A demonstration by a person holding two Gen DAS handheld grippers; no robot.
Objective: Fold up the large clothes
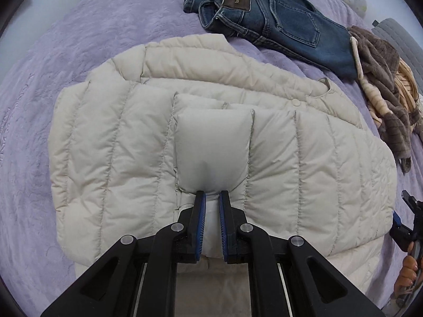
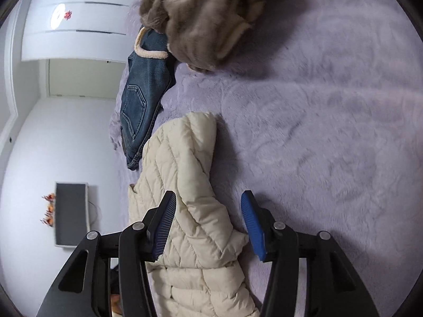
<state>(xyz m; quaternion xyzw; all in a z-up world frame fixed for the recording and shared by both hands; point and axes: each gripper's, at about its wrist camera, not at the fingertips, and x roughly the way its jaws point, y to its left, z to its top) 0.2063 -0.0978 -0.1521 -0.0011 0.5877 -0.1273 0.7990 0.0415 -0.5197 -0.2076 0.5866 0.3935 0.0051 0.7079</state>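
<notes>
A cream quilted puffer jacket [image 1: 111,142] lies spread on a lilac bedspread [image 1: 53,52]. My left gripper [image 1: 212,195] is shut on a puffed fold of the jacket near its near edge. In the right wrist view a sleeve or edge of the jacket [image 2: 190,185] runs between the blue pads of my right gripper [image 2: 208,200], which is open around it without pinching. The right gripper also shows at the right edge of the left wrist view [image 1: 409,222], held by a hand.
Folded blue jeans [image 1: 277,23] lie at the far side of the bed, also in the right wrist view [image 2: 142,92]. A brown striped fleece garment [image 1: 383,87] is heaped at the right [image 2: 201,18]. White wall and a dark monitor [image 2: 71,214] lie beyond the bed.
</notes>
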